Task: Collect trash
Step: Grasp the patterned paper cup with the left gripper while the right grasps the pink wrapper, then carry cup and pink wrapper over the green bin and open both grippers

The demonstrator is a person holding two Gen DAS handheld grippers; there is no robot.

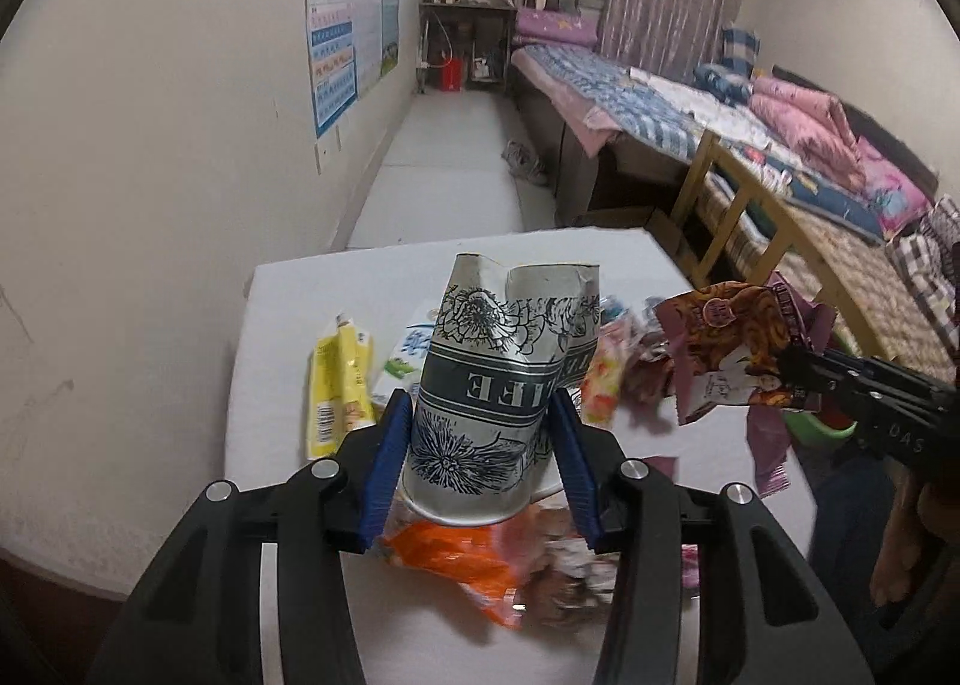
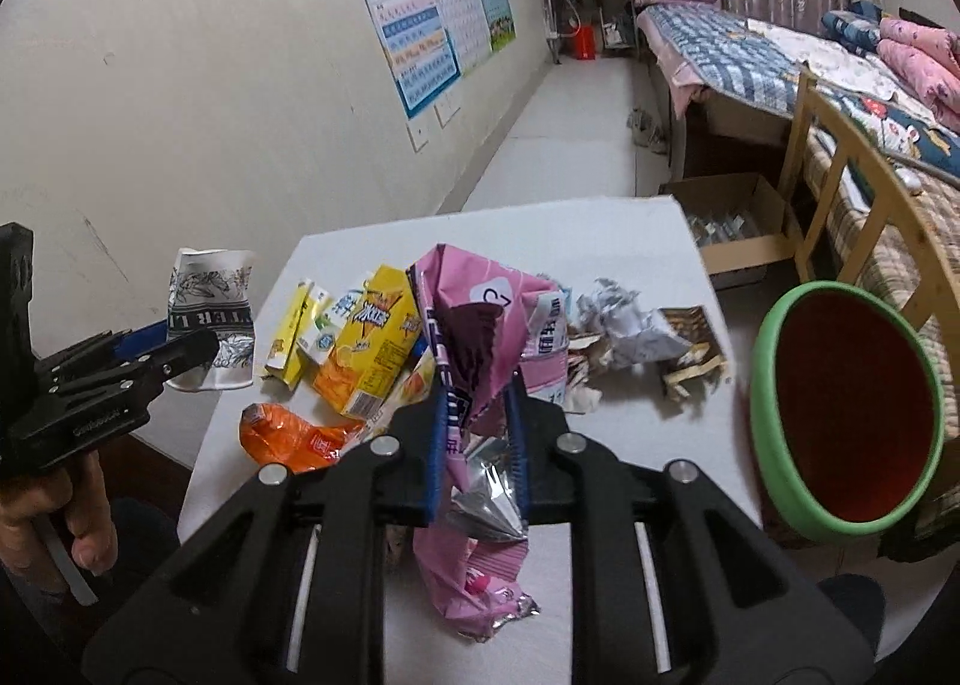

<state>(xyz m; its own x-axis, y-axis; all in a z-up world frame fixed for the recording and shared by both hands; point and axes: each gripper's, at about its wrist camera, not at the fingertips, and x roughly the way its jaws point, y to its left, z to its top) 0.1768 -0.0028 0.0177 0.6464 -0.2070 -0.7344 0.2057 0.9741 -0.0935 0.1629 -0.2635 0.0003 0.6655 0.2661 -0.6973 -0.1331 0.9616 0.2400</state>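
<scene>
My left gripper (image 1: 480, 433) is shut on a crushed grey paper cup (image 1: 498, 385) printed with flowers, held upside down above the white table (image 1: 288, 289); the cup also shows in the right wrist view (image 2: 210, 325). My right gripper (image 2: 480, 421) is shut on a pink snack wrapper (image 2: 480, 325) with a silver inside, held above the table; the wrapper also shows in the left wrist view (image 1: 720, 349). More trash lies on the table: a yellow carton (image 2: 372, 343), an orange wrapper (image 2: 288, 436), crumpled white paper (image 2: 624, 325) and a torn brown packet (image 2: 690, 361).
A green-rimmed bin (image 2: 840, 415) with a red inside stands at the table's right side. A wooden chair (image 2: 840, 168), a cardboard box (image 2: 738, 229) and a bed (image 2: 750, 48) are to the right. A wall with posters (image 2: 420, 12) runs along the left.
</scene>
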